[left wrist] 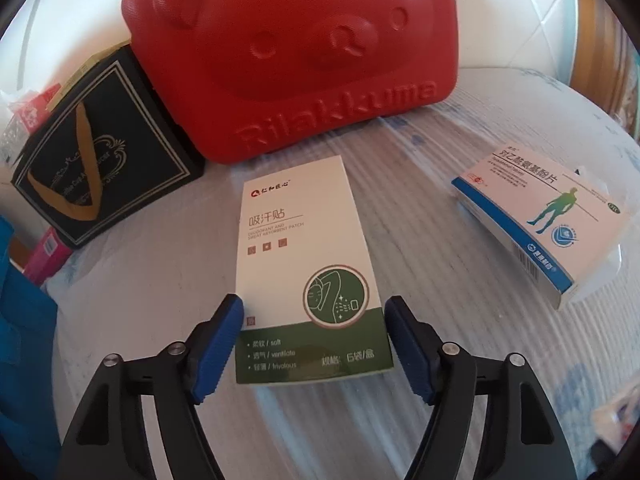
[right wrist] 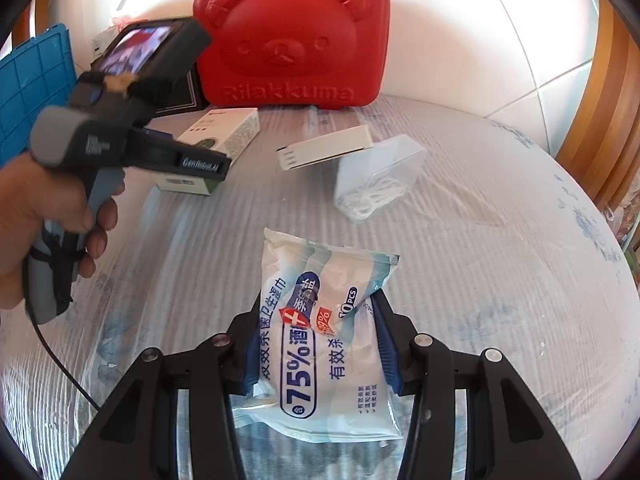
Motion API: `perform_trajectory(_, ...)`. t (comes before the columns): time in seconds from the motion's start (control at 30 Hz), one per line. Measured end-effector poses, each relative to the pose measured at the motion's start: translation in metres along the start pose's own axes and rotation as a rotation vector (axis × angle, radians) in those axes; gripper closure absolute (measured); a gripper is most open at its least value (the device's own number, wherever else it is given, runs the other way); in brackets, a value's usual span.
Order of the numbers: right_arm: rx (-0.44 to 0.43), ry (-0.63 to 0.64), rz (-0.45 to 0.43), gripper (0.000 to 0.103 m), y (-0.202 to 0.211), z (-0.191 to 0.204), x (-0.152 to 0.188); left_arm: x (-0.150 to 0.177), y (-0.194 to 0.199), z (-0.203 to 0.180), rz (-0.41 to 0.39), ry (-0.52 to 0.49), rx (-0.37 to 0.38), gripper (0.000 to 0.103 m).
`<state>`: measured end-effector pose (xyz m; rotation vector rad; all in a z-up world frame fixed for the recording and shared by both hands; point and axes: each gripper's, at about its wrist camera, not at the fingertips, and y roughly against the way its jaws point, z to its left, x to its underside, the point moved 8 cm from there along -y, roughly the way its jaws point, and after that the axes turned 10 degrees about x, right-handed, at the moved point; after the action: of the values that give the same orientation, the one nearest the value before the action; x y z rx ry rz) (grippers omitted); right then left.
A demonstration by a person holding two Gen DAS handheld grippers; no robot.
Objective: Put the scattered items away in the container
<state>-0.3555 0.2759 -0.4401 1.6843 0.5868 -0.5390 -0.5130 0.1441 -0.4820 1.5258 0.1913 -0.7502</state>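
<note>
Flanking patch box [left wrist: 308, 276] — open left tongs [left wrist: 314, 344]; red case [left wrist: 296, 48] behind.

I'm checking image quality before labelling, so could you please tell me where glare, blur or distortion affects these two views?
Left wrist view: fisheye bends the table; the red bear case looks soft, while the sweat patch box prints sharp. Right wrist view: the tiled wall behind is blown out white, and glare streaks the plastic table cover; the wipes pack reads clearly.
</note>
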Motion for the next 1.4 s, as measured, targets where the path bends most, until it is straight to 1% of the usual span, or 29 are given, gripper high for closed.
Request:
perform_trajectory(0.03,0.001,0.001,0.000,0.057,0.000,-0.002,-0.001,-0.001,0.001,-0.001,-0.009,-0.007,0.008,0.038)
perform_trajectory(0.07,0.002,0.000,0.002,0.057,0.000,-0.004,-0.001,-0.001,0.003,-0.004,-0.021,-0.017,0.023,0.050)
perform_trajectory(0.1,0.004,-0.002,0.003,0.057,-0.001,-0.006,-0.002,-0.002,0.007,-0.007,-0.032,-0.036,0.027,0.058)
perform_trajectory(0.13,0.005,-0.003,0.004,0.057,-0.001,-0.007,-0.003,-0.003,0.012,-0.011,-0.043,-0.054,0.026,0.077)
perform_trajectory(0.17,0.006,-0.003,0.005,0.057,0.000,-0.007,-0.004,-0.003,0.016,-0.014,-0.048,-0.061,0.033,0.101)
perform_trajectory(0.2,0.006,-0.004,0.005,0.057,0.001,-0.007,-0.005,-0.003,0.021,-0.016,-0.050,-0.060,0.038,0.103)
perform_trajectory(0.33,-0.001,-0.008,0.001,0.057,0.008,-0.006,-0.010,0.003,0.043,-0.020,-0.068,-0.062,0.055,0.103)
perform_trajectory(0.5,0.002,0.002,-0.010,0.057,0.022,-0.004,-0.019,0.004,0.057,-0.008,-0.066,-0.047,0.048,0.103)
perform_trajectory(0.53,0.001,0.006,-0.013,0.057,0.023,-0.004,-0.020,0.002,0.056,-0.005,-0.068,-0.036,0.059,0.101)
perform_trajectory(0.6,-0.002,0.016,-0.016,0.057,0.024,-0.003,-0.022,-0.001,0.054,0.003,-0.072,-0.010,0.068,0.073)
perform_trajectory(0.63,-0.004,0.018,-0.017,0.057,0.024,-0.004,-0.023,-0.003,0.053,0.007,-0.078,0.005,0.070,0.040)
perform_trajectory(0.67,-0.006,0.012,-0.014,0.057,0.023,-0.007,-0.024,-0.003,0.051,0.010,-0.080,0.016,0.072,0.029)
perform_trajectory(0.77,0.007,0.008,-0.004,0.057,0.013,-0.018,-0.031,0.000,0.042,0.010,-0.061,0.002,0.076,0.029)
perform_trajectory(0.83,0.011,-0.001,-0.001,0.057,0.005,-0.025,-0.040,0.003,0.033,0.010,-0.040,-0.018,0.059,0.029)
perform_trajectory(1.0,0.015,-0.010,0.003,0.057,-0.016,-0.033,-0.057,0.012,0.013,0.018,-0.008,0.032,0.072,0.029)
perform_trajectory(1.07,0.024,0.001,0.011,0.057,-0.026,-0.034,-0.060,0.012,0.012,0.018,-0.024,0.020,0.061,0.027)
perform_trajectory(1.17,0.020,-0.016,0.036,0.057,-0.040,-0.037,-0.060,0.011,0.011,0.016,-0.031,0.007,0.056,0.027)
perform_trajectory(1.2,0.023,-0.019,0.038,0.057,-0.043,-0.038,-0.060,0.010,0.011,0.017,-0.037,0.008,0.058,0.029)
perform_trajectory(1.27,0.026,-0.021,0.035,0.057,-0.046,-0.040,-0.061,0.006,0.016,0.016,-0.059,0.005,0.072,0.062)
perform_trajectory(1.3,0.028,-0.018,0.033,0.057,-0.046,-0.040,-0.062,0.004,0.018,0.013,-0.065,-0.005,0.082,0.068)
perform_trajectory(1.33,0.029,-0.016,0.031,0.057,-0.046,-0.041,-0.062,0.003,0.021,0.009,-0.071,-0.023,0.085,0.087)
perform_trajectory(1.37,0.031,-0.016,0.030,0.057,-0.047,-0.041,-0.062,0.003,0.023,0.006,-0.071,-0.038,0.086,0.103)
perform_trajectory(1.4,0.032,-0.018,0.030,0.057,-0.047,-0.042,-0.062,0.003,0.025,0.003,-0.072,-0.039,0.090,0.103)
